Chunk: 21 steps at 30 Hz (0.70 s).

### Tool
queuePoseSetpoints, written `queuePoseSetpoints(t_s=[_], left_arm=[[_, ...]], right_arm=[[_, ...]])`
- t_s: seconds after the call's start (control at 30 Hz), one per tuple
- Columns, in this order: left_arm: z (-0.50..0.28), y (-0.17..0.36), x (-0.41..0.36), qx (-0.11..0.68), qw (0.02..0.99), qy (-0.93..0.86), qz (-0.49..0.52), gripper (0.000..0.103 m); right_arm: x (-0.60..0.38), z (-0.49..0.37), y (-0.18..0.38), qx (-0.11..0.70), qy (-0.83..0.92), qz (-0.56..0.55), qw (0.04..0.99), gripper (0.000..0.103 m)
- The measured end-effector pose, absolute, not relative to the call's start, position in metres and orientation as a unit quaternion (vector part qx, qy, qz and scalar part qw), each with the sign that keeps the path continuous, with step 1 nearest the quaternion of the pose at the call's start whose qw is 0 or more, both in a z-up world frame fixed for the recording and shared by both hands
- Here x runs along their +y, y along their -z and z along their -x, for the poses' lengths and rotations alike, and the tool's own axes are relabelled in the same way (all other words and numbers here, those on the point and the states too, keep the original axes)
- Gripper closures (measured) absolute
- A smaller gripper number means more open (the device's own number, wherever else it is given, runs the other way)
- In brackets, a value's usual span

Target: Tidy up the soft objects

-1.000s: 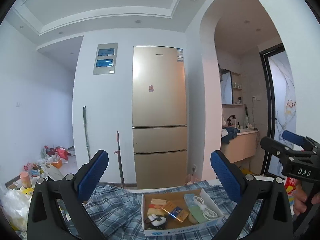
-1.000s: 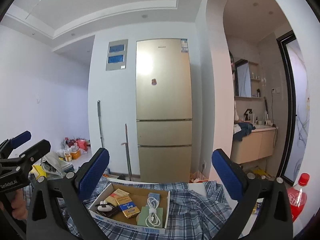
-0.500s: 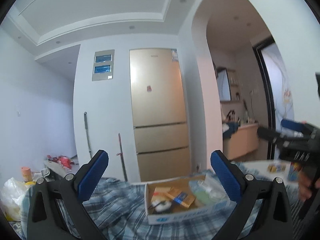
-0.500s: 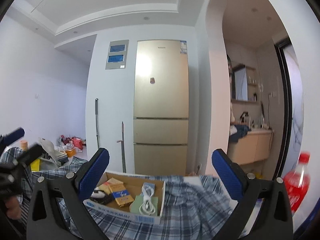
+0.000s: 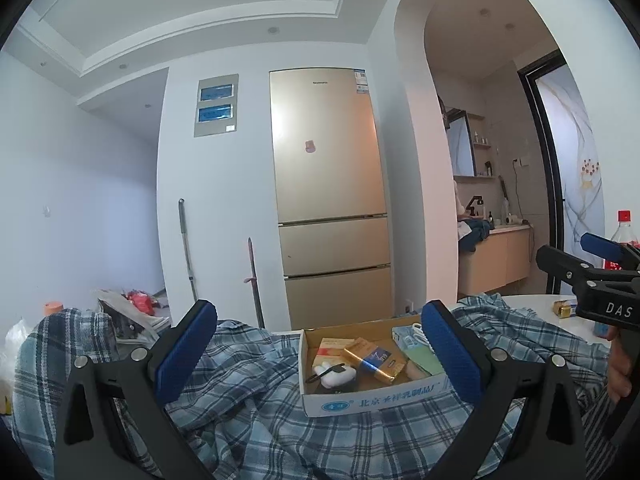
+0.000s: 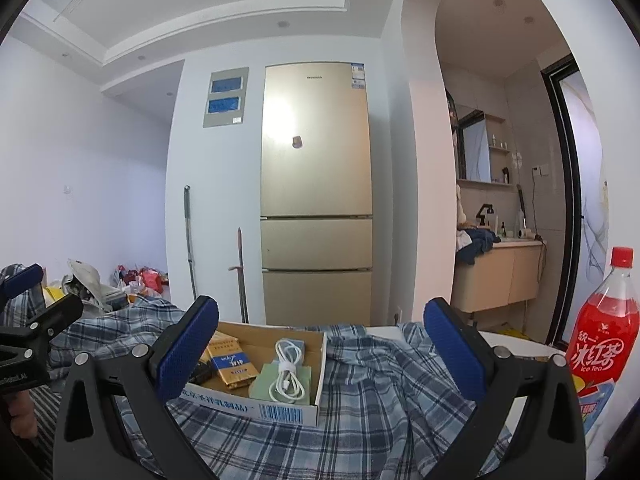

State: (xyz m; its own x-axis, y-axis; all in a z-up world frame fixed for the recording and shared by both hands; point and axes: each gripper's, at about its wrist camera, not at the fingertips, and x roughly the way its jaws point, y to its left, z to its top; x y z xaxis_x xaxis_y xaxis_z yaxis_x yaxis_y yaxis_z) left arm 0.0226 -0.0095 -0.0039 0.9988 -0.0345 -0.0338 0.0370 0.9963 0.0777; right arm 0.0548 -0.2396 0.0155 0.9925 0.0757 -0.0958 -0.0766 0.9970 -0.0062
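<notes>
**Both grippers spread wide above a plaid shirt and a cardboard box**

A blue-and-white plaid shirt (image 5: pixel 256 408) lies rumpled across the white counter (image 5: pixel 532 304), and a shallow cardboard box (image 5: pixel 372 398) sits on top of the cloth. The box serves as the landmark here.

The left gripper (image 5: pixel 320 350) hovers on the near side of the box, its blue-padded fingers (image 5: pixel 186 350) spread wide with nothing between them; one pad sits to the left of the box over the shirt, the other overlaps the box's right end in the view. The right gripper (image 6: pixel 322 346) is likewise wide apart and holds nothing, its fingers (image 6: pixel 454 346) framing the box's right half and the folds of shirt (image 6: pixel 380 396) to the right of the box. In the left wrist view the right gripper shows at the far right of the box, well apart from it.

Inside the box (image 6: pixel 280 406) lie a coiled white cable (image 6: pixel 286 374) on a pale green pad (image 6: pixel 266 388), a gold and blue packet (image 6: pixel 232 364) to the cable's left, and, seen from the left wrist, a small white and black object (image 5: pixel 334 376) at the near left corner.

Right of the box, beyond the shirt, a red iced tea bottle (image 6: pixel 608 320) stands upright on the counter. Behind the box, across the room, a gold refrigerator (image 5: pixel 330 196) stands against the wall, with two long handles (image 5: pixel 186 248) leaning to its left. Far left of the box, bags and clutter (image 6: pixel 136 278) lie on the floor.
</notes>
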Motion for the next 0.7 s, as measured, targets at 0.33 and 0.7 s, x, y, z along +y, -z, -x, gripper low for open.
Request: queuePoseSetpoints(t_s=[0.33,0.7], left_arm=[[-0.025,0.007,-0.009,0.023,0.999,0.024,-0.041,0.000],[-0.015,0.006,-0.014,-0.003,0.998,0.022,-0.054,0.000]], right_arm=[[-0.234,-0.052,-0.014,0.049,-0.037,0.019,0.998,0.000],[-0.231,-0.050,-0.014,0.044,-0.039,0.025,0.998,0.000]])
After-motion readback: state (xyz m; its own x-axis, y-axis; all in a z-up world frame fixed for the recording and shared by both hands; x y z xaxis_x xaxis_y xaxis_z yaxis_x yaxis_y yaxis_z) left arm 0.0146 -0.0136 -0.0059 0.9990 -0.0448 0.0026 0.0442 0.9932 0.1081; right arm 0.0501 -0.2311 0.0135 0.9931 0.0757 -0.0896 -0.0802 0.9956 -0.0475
